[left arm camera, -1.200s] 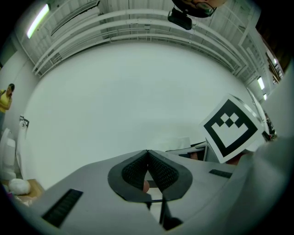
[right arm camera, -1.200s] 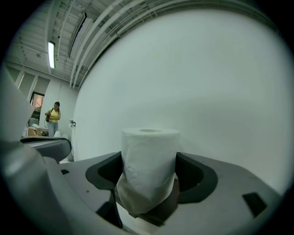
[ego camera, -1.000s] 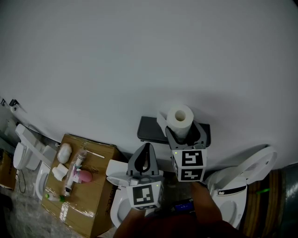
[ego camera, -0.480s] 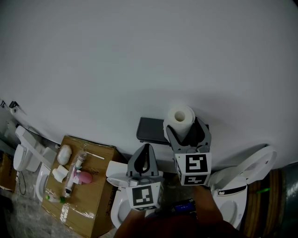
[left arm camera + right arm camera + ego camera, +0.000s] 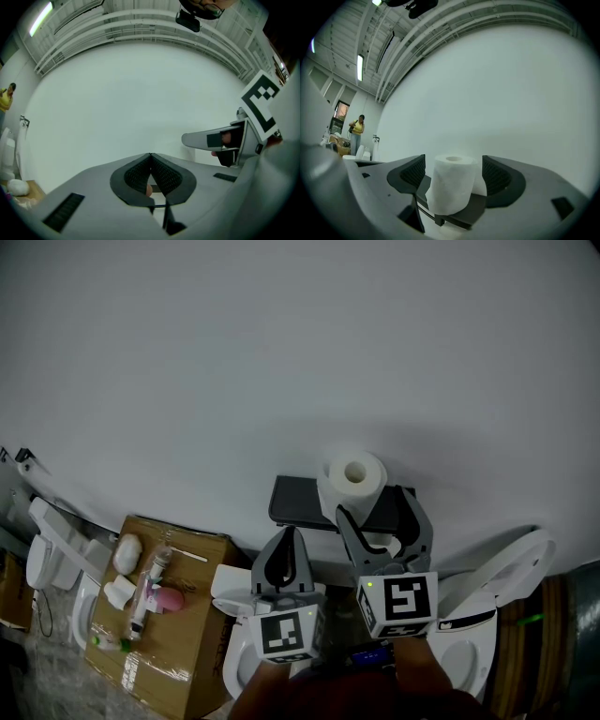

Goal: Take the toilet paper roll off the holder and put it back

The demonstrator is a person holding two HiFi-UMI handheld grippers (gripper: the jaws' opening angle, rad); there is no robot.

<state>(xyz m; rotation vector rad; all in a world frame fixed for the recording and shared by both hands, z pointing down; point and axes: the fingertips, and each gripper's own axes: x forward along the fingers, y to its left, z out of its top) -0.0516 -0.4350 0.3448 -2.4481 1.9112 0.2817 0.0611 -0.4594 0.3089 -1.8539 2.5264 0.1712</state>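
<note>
Toilet paper roll (image 5: pixel 353 482) is standing upright on the dark wall holder (image 5: pixel 298 501), about midway along its shelf, tube opening facing up. A loose tail of paper is hanging at the roll's right side.

Right gripper (image 5: pixel 377 512) is sitting with jaws spread wide, one either side of the roll. In the right gripper view a gap is showing on both sides, so neither pad is touching paper.

Left gripper (image 5: pixel 287 535) is hovering just left of the right one, jaws pressed together at the tips and gripping nothing.

A white toilet (image 5: pixel 487 615) is sitting below right. A cardboard box (image 5: pixel 187 652) is sitting below left, with bottles (image 5: pixel 150 589) lying near its left edge. Nothing is standing between the jaws and the roll.
</note>
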